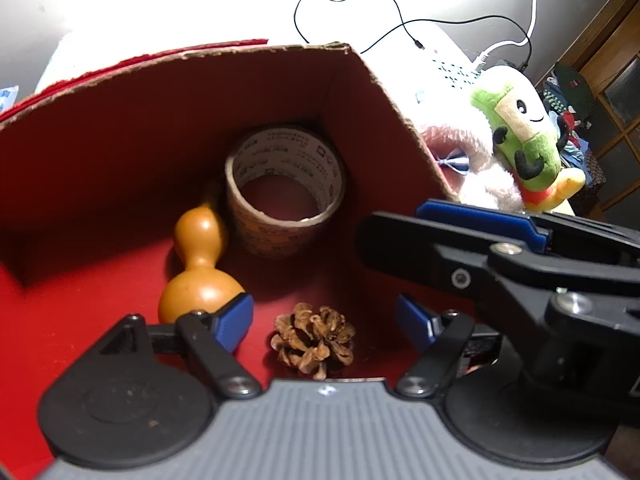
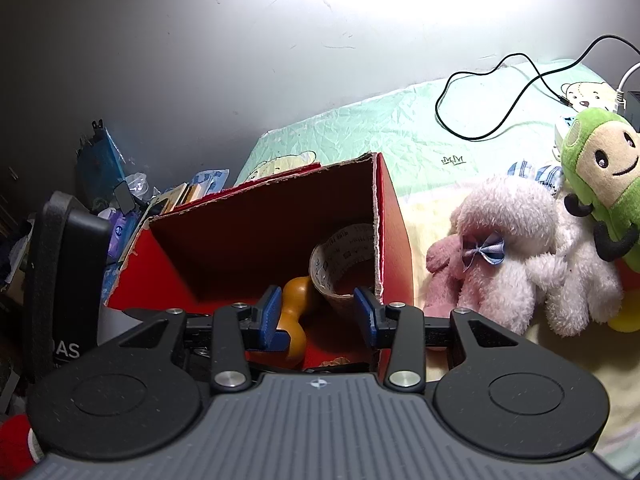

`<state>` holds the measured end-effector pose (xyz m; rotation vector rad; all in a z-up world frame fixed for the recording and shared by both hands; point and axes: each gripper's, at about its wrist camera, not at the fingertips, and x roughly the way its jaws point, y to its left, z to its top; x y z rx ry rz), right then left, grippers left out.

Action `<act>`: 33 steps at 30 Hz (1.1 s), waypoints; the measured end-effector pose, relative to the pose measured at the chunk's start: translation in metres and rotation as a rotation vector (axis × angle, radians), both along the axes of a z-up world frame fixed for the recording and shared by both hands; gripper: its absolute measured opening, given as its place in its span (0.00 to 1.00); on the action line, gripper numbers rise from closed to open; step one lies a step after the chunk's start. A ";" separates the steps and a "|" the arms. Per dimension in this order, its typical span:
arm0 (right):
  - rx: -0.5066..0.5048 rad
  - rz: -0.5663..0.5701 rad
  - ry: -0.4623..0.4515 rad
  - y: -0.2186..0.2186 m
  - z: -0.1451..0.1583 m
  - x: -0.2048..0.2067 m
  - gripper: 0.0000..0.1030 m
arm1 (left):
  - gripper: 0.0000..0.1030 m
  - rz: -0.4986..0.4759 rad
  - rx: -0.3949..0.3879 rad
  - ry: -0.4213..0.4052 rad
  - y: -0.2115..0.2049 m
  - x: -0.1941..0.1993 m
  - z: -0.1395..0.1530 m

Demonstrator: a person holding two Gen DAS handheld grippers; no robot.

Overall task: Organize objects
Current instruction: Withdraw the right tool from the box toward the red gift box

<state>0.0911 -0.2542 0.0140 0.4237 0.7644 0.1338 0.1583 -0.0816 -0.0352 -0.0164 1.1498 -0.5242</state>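
While both tools gape, pinecone (image 1: 314,340) lies in box (image 1: 160,128).

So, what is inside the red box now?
The red box holds a tape roll, a wooden gourd and a pine cone. The gripper bodies hide its near floor.

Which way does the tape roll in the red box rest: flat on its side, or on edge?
Flat: the tape roll rests on the box floor, its hole facing upward, beside the gourd.
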 end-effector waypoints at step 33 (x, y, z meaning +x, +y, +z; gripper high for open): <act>0.060 0.045 -0.051 -0.006 0.010 -0.023 0.49 | 0.93 0.164 0.216 -0.158 -0.008 -0.039 0.036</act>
